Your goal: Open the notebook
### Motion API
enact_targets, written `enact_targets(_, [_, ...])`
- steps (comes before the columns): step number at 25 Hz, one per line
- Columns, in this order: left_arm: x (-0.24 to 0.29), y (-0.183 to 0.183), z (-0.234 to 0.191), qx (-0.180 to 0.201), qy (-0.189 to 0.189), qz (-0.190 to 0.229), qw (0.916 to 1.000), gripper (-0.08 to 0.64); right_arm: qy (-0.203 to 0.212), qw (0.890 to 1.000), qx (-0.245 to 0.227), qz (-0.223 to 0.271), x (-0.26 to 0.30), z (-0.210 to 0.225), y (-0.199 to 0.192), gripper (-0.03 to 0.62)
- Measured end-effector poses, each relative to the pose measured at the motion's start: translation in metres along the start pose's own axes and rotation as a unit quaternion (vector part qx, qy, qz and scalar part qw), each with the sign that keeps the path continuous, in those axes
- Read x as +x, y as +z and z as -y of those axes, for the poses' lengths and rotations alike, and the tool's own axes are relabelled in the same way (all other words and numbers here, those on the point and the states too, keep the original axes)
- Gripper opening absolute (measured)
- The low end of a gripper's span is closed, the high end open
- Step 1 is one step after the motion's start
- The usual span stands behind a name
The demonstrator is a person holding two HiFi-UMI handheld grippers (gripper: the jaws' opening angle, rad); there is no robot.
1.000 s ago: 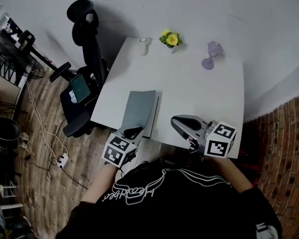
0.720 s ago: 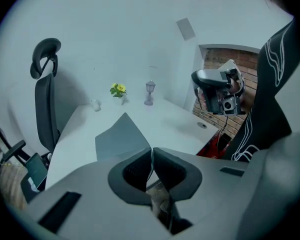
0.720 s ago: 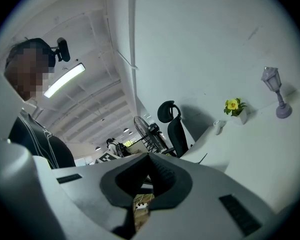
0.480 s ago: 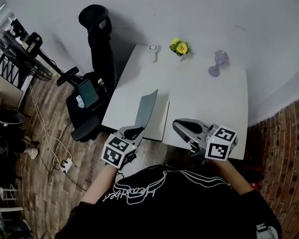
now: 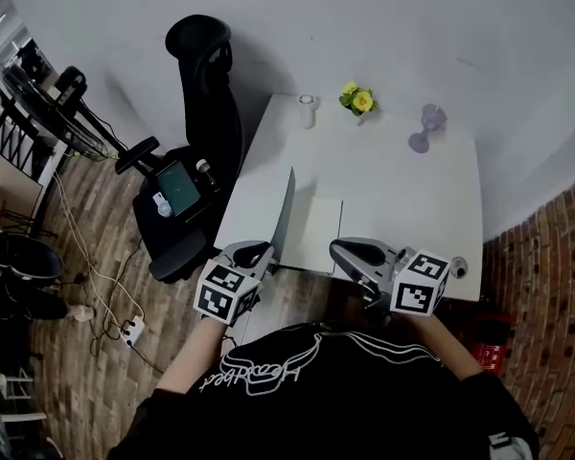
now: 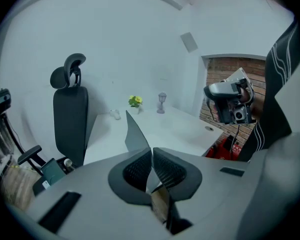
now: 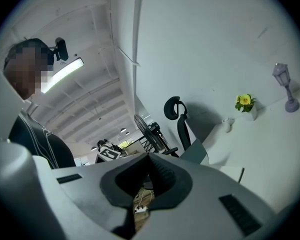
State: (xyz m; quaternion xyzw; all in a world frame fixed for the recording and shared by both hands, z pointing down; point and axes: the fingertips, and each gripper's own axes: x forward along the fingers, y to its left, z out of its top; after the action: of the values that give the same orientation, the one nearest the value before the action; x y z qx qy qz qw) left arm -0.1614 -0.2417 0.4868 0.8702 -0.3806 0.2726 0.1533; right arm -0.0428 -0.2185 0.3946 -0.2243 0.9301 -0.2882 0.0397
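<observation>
Grey cover (image 5: 286,204) of the notebook (image 5: 316,230) stands upright near the white table's (image 5: 402,190) front edge, its corner pinched by the left gripper (image 5: 259,253). The right gripper (image 5: 344,249) hovers closed and empty. Opening is midway; the cover next needs folding flat toward the table's left edge.

The right tongs (image 7: 149,155) are closed and empty, with the notebook (image 7: 196,151) cover raised beyond them.

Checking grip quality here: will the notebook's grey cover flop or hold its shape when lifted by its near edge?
Probably fairly stiff: the cover stands steeply raised and flat, though the left gripper pinches only its near edge. Likely light, since that thin pinch carries it. The notebook itself might slide, as nothing pins it to the table.
</observation>
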Motion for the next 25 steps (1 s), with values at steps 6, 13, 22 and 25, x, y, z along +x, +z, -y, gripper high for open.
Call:
enact_targets(6, [-0.011, -0.009, -0.026, 0.001, 0.002, 0.014, 0.9999, 0.041, -0.02, 1.0, 0.0, 0.007, 0.014, -0.014, -0.011, 0.003])
enact_targets(13, [-0.02, -0.028, -0.062, -0.003, 0.011, 0.009, 0.9999, 0.041, -0.036, 0.999, 0.005, 0.013, 0.033, -0.024, -0.025, 0.003])
enact_targets(22, [-0.018, -0.066, -0.094, -0.031, 0.018, -0.009, 0.9993, 0.041, -0.048, 0.999, 0.01, 0.015, 0.049, -0.028, -0.037, 0.003])
enact_targets(25, [-0.016, -0.075, -0.102, -0.041, 0.022, -0.015, 0.9988, 0.041, -0.051, 0.998, 0.013, 0.014, 0.052, -0.025, -0.04, 0.003])
